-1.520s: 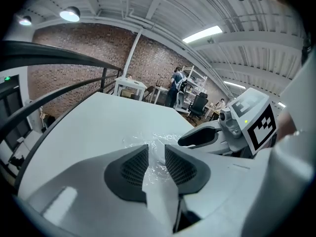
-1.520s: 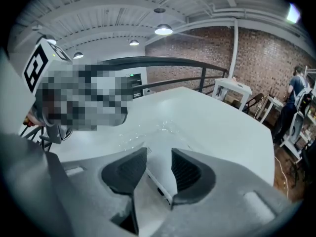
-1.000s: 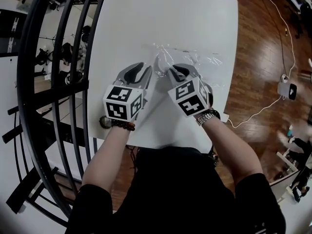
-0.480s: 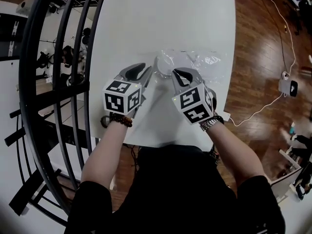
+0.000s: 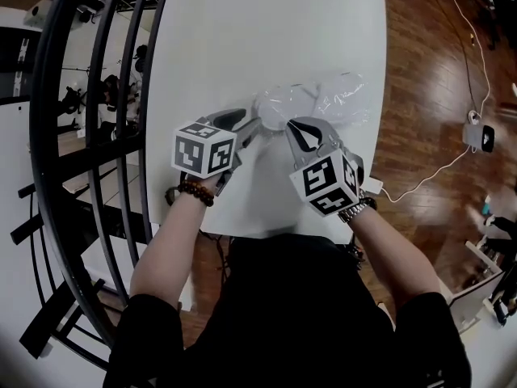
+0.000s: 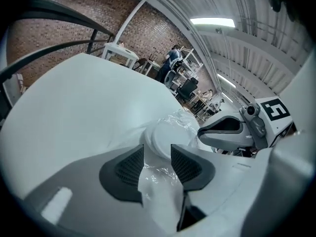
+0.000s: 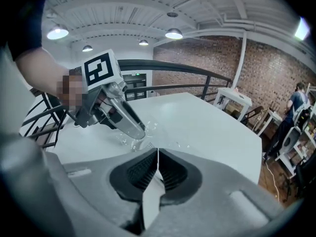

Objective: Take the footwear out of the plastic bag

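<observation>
Clear plastic bag [image 5: 343, 95] lies bunched on the white tabletop [image 5: 242, 31], with the white footwear [image 5: 275, 107] still inside at its near end. Right tongs [image 7: 158, 154] are pinched tight on the bag's film. Left tongs [image 6: 157, 154] have just been opening: jaws apart, wrapped footwear between their tips, not squeezed.

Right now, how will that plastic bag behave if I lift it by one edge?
Probably floppy: the bag is thin, crinkled film bunched around the white footwear. Likely light, being see-through thin. Its glossy sheen suggests it may slip.
</observation>
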Available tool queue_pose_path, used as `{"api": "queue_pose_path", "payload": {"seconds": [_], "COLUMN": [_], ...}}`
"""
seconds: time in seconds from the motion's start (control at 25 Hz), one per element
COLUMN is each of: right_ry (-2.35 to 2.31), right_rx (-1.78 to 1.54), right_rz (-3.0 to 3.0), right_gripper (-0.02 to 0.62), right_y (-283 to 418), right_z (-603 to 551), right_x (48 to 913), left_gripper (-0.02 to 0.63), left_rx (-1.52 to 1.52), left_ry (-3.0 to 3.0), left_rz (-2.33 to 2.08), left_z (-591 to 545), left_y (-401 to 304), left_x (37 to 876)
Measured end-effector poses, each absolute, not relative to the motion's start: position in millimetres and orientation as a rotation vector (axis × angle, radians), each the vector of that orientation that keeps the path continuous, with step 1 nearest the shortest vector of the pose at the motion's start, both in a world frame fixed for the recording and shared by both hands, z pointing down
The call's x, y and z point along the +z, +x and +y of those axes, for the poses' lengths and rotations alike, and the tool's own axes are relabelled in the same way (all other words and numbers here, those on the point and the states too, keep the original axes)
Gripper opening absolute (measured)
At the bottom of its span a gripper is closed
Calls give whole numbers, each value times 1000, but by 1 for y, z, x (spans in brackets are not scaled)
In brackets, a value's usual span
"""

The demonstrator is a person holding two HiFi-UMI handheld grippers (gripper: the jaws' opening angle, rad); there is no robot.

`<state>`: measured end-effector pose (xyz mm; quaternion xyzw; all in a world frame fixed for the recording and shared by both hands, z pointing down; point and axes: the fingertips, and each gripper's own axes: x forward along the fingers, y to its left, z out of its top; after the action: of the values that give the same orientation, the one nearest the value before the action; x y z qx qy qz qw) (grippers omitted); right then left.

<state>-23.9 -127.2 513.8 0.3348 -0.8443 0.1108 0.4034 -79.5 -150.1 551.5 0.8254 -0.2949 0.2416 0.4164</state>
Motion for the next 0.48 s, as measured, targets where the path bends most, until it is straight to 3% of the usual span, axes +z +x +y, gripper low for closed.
{"api": "queue_pose_path", "payload": {"seconds": [0.48], "right_ry": [829], "right_rx": [213], "right_rz": [-2156], "right_gripper": [-5], "right_y": [-13], "right_z": [-113], "right_x": [502], "left_gripper": [240], "left_rx": [479], "left_ry": [1818], "left_rz": [-600], "left_z": [-128], "left_y": [-58], "left_x": [555]}}
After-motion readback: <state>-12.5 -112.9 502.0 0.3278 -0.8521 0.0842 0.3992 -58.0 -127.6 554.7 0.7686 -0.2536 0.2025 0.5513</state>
